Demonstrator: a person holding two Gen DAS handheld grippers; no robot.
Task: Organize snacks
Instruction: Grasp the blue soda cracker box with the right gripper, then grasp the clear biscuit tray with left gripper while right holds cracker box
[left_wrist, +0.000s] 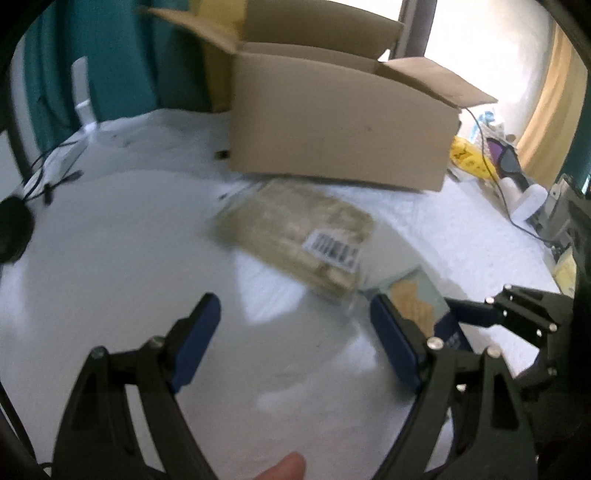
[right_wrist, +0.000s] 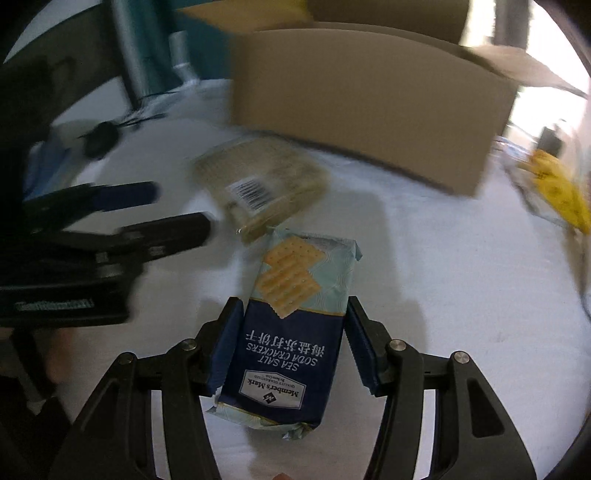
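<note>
A blue and pale green pack of sea salt soda crackers (right_wrist: 291, 325) sits between the pads of my right gripper (right_wrist: 291, 332), which is shut on its sides just above the white table. The pack also shows in the left wrist view (left_wrist: 417, 299), behind my left gripper's right finger. A clear pack of beige snacks with a barcode label (left_wrist: 299, 236) lies on the table in front of an open cardboard box (left_wrist: 340, 122). That pack (right_wrist: 262, 184) and box (right_wrist: 369, 110) show in the right wrist view too. My left gripper (left_wrist: 295, 332) is open and empty, near the clear pack.
A yellow bag (left_wrist: 469, 158) and a purple item (left_wrist: 502, 155) lie right of the box, with a black cable running past. A black round object (left_wrist: 13, 229) and cables lie at the table's left. A teal curtain hangs behind.
</note>
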